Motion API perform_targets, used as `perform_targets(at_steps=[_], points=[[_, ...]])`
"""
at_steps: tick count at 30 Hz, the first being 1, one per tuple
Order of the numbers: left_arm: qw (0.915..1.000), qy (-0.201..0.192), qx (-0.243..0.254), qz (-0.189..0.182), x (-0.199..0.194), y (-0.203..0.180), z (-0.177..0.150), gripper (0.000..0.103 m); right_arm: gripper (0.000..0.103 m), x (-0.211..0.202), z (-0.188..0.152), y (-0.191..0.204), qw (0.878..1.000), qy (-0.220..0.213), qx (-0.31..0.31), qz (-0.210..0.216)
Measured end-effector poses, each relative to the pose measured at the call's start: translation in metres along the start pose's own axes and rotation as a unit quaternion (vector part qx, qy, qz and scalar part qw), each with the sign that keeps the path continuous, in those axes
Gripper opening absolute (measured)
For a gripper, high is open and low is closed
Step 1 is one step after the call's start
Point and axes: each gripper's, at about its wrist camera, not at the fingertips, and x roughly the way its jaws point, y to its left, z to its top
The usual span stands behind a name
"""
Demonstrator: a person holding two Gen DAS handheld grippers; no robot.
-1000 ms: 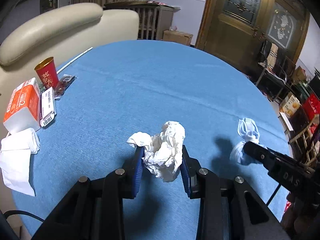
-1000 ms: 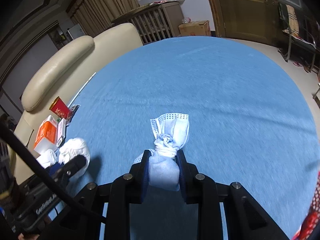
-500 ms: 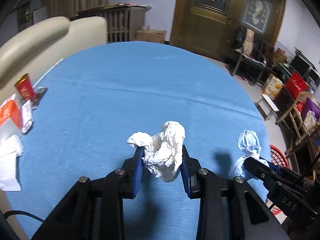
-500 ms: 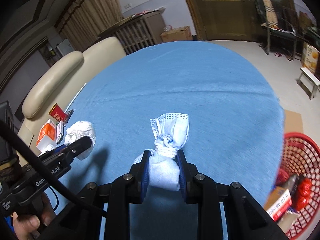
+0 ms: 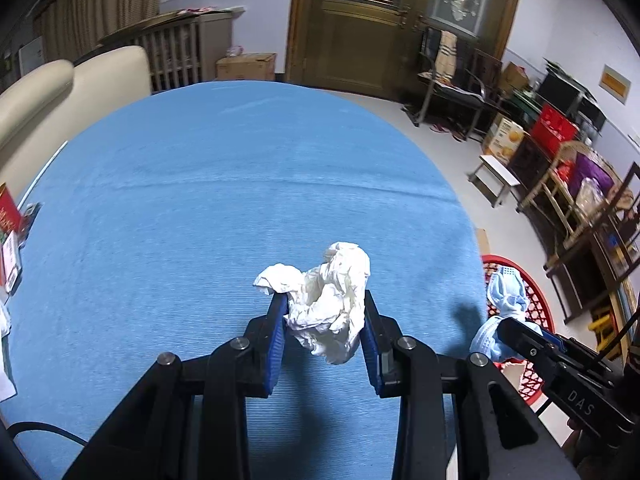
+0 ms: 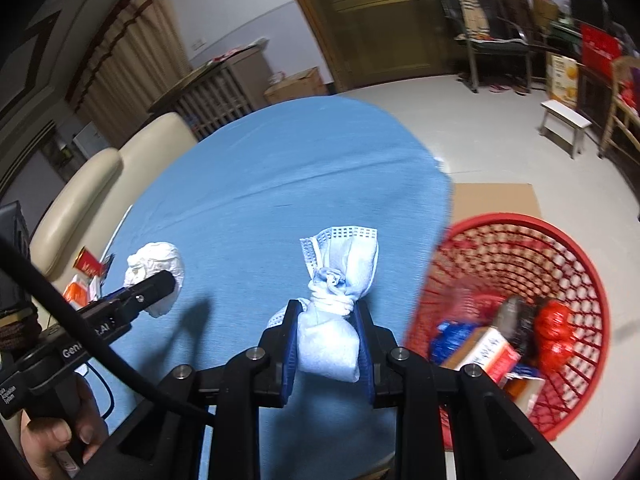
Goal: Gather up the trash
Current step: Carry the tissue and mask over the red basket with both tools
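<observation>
A crumpled white tissue [image 5: 328,304] sits clamped between the blue pads of the left tongs [image 5: 325,334], held in the air above the blue-covered round surface [image 5: 240,208]. Its bulk bulges up past the fingertips, with one loose corner sticking out to the left. In the right wrist view the same tissue [image 6: 158,276] shows at the tip of the left tongs [image 6: 160,284], over the left part of the surface [image 6: 280,184].

A knotted, balled-up blue face mask [image 6: 338,304] is clamped in the right tongs [image 6: 329,344]; the pads press on its lower bundle, and the knot and pleated end stand above them. It hangs near the right edge of the surface, just beside a red mesh basket [image 6: 560,248] that stands on the floor below. In the left wrist view the mask [image 5: 502,312] appears in front of the basket [image 5: 536,304], at the end of the right tongs [image 5: 500,330].

The basket already holds a red-and-white carton [image 6: 490,354], a blue wrapper [image 6: 450,336], red crumpled packaging [image 6: 554,326] and a dark lump I cannot identify. A flat piece of cardboard [image 6: 496,200] lies on the floor beyond it.

At the far left of the surface are a red cup [image 6: 86,268] and an orange packet [image 6: 76,294]. A cream sofa [image 5: 72,92] stands behind the surface. A hand [image 6: 60,436] grips the left tool's handle.
</observation>
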Motion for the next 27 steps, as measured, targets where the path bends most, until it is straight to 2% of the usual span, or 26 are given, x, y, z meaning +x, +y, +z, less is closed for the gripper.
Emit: perform_targets(at_steps=[7, 19, 27], points=[[0.9995, 0.005, 0.026, -0.018, 0.004, -0.027, 0.001, 0.036, 0.027, -0.020, -0.006, -0.036, 0.999, -0.012, 0.028, -0.026], [0.9959, 0.010, 0.072, -0.054, 0.007, -0.074, 0.005, 0.036, 0.027, -0.049, -0.009, -0.076, 0.995, -0.036, 0.055, -0.072], [0.9925, 0.012, 0.099, -0.071, 0.009, -0.106, 0.008, 0.036, 0.027, -0.053, -0.010, -0.111, 0.991, -0.033, 0.079, -0.107]])
